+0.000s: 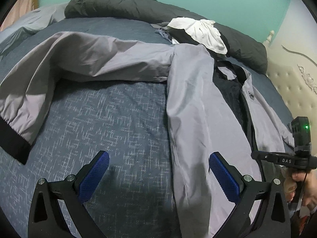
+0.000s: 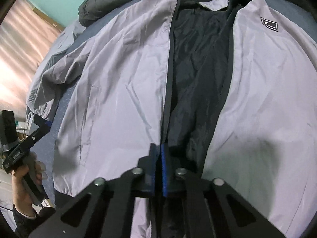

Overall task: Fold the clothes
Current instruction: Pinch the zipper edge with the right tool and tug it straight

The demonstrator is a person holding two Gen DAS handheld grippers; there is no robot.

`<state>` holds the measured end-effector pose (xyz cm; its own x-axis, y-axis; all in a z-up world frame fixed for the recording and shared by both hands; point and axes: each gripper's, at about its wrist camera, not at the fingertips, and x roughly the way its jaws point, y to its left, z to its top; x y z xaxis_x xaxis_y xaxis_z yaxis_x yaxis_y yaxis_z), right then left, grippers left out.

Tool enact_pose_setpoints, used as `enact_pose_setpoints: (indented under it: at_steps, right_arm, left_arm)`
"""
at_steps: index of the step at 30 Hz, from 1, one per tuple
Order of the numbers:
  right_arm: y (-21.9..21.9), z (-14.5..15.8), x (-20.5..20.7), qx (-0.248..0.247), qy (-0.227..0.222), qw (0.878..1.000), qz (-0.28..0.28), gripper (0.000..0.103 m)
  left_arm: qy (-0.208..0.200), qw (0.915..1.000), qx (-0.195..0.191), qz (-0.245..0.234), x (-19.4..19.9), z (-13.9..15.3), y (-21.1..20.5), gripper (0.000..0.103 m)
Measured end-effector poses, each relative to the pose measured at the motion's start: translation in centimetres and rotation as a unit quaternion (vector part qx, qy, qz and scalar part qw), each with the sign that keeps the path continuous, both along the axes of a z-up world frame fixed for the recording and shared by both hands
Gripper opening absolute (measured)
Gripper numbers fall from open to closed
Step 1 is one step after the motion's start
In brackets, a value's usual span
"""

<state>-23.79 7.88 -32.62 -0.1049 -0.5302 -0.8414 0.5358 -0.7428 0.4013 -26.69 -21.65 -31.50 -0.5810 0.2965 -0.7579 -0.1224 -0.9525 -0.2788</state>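
Grey jacket lies open, front up, on the blue bedspread, left gripper hovers with fingers spread wide beside its side panel, right gripper pressed together over the zipper edge.

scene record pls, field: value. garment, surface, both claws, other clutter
garment: grey jacket, unzipped, dark lining showing, spread flat
sleeve: one sleeve stretched out sideways, black cuff
surface: bed with blue patterned cover
left claw: open, over the cover beside the jacket's edge
right claw: shut at the jacket's front opening; whether it pinches fabric is unclear
clutter: white cloth, dark duvet behind
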Motion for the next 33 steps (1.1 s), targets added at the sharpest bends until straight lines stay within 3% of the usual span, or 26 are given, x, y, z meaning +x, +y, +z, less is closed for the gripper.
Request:
enact_pose_setpoints:
  at_steps: [10, 13, 14, 15, 19, 21, 23, 31, 33]
  right_arm:
    - [1.7, 1.4, 0.9, -0.002, 0.022, 1.000, -0.004, 0.001]
    - [1.8, 0.6, 0.2, -0.025, -0.020, 0.999, -0.013, 0.011]
    - [1.5, 0.4, 0.2, -0.023, -0.025, 0.999, -0.013, 0.027]
    - [1.3, 0.3, 0.4, -0.020, -0.025, 0.999, -0.009, 0.033]
    - [0.1, -0.9, 0.9, -0.005, -0.034, 0.999, 0.008, 0.031]
    - [0.1, -0.9, 1.4, -0.002, -0.022, 1.000, 0.011, 0.008]
    - [0.2, -0.4, 1.8, -0.004, -0.012, 1.000, 0.015, 0.004]
    - [1.8, 3.0, 3.7, 0.026, 0.056, 0.998, 0.029, 0.003]
    - [2.3, 2.7, 4.1, 0.038, 0.055, 0.997, 0.032, 0.003]
  left_arm:
    - [0.009, 0.9999, 0.006, -0.002, 0.4, 0.7, -0.4, 0.103]
    - [0.009, 0.9999, 0.008, -0.001, 0.4, 0.8, -0.6, 0.103]
    - [0.009, 0.9999, 0.008, -0.001, 0.3, 0.9, -0.6, 0.103]
    - [0.009, 0.9999, 0.008, 0.000, 0.3, 0.9, -0.7, 0.103]
    - [0.008, 0.9999, 0.009, 0.004, 0.1, 0.8, -1.0, 0.103]
    - [0.006, 0.9999, 0.011, 0.006, 0.0, 0.8, -1.2, 0.103]
    - [0.008, 0.9999, 0.012, 0.008, 0.0, 0.8, -1.4, 0.103]
    - [0.008, 0.9998, 0.015, 0.010, 0.2, 0.8, -1.9, 0.103]
    - [0.008, 0.9998, 0.015, 0.011, 0.1, 0.8, -2.1, 0.103]
